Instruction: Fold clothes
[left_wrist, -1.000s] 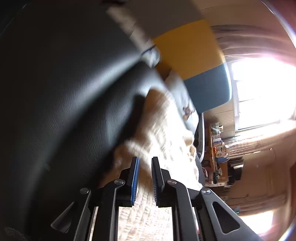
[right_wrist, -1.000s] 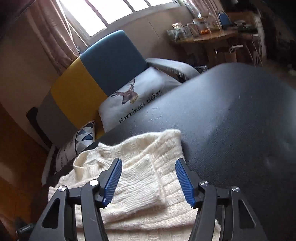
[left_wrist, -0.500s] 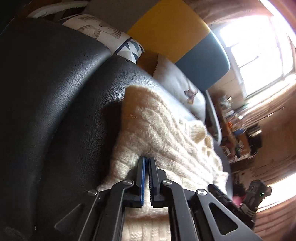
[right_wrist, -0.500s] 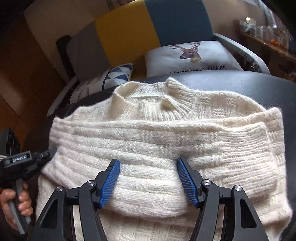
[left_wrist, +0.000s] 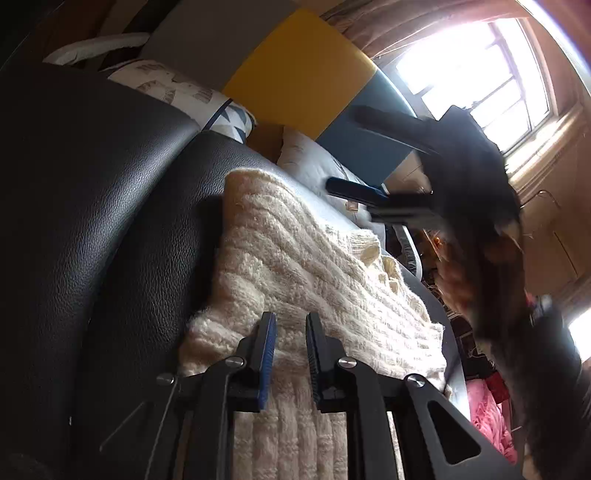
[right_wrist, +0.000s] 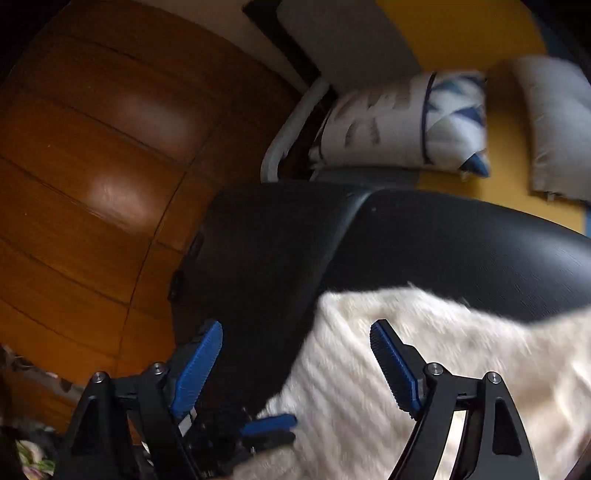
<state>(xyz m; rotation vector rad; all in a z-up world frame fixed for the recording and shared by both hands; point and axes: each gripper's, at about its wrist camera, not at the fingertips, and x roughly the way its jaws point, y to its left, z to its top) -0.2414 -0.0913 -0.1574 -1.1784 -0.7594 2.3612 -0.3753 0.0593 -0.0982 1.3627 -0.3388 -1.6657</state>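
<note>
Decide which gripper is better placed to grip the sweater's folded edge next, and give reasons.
Probably left: the left gripper sits low at the sweater fold, jaws narrowly apart. The right gripper hangs above, wide open.

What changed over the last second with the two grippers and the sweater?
The left gripper, pinched shut on the cream sweater half a second ago, has parted its jaws and let the knit go. The right gripper swung left across the sweater toward the black cushion edge, jaws wide open throughout. The sweater stays folded on the cushion.

Probably a home living room: cushions (right_wrist: 402, 125), curtained window (left_wrist: 476, 70).
</note>
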